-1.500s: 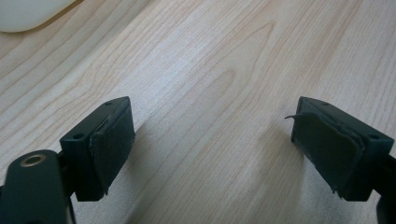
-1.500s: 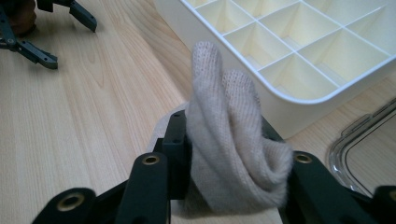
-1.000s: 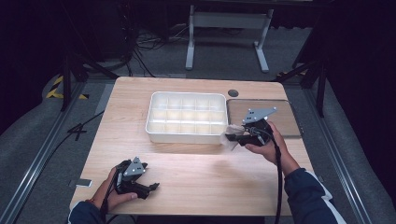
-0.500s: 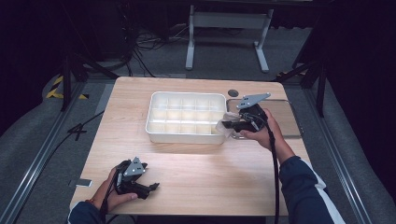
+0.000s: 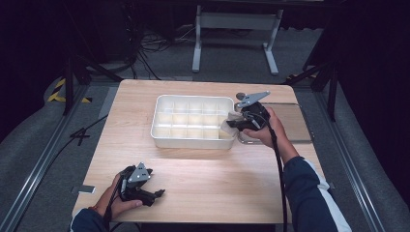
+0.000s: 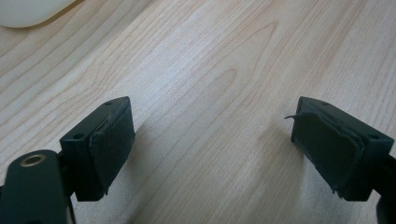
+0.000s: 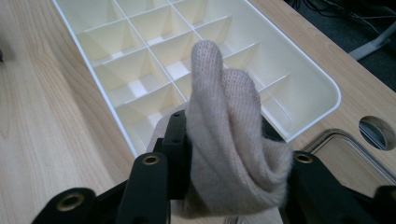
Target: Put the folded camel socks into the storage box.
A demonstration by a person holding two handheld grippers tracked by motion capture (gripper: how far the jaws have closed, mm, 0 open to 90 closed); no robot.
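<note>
A white divided tray with several compartments stands at the middle of the wooden table. My right gripper hovers at the tray's right end, shut on a folded beige knitted cloth that sticks up between its jaws, over the tray's near corner. The cloth shows pale beside the tray's right wall in the high view. Near the table's front left, my left gripper rests low with its jaws wide apart. Bare wood lies between its pads in the left gripper view.
A shallow framed panel lies right of the tray, under the right hand. A round hole is cut in the tabletop near it. Cables trail from both grippers. A metal stand is on the floor beyond the table.
The right gripper with the cloth has moved away from the person and slightly left, from beside the tray's front right corner to its right end. The left gripper has stayed put.
</note>
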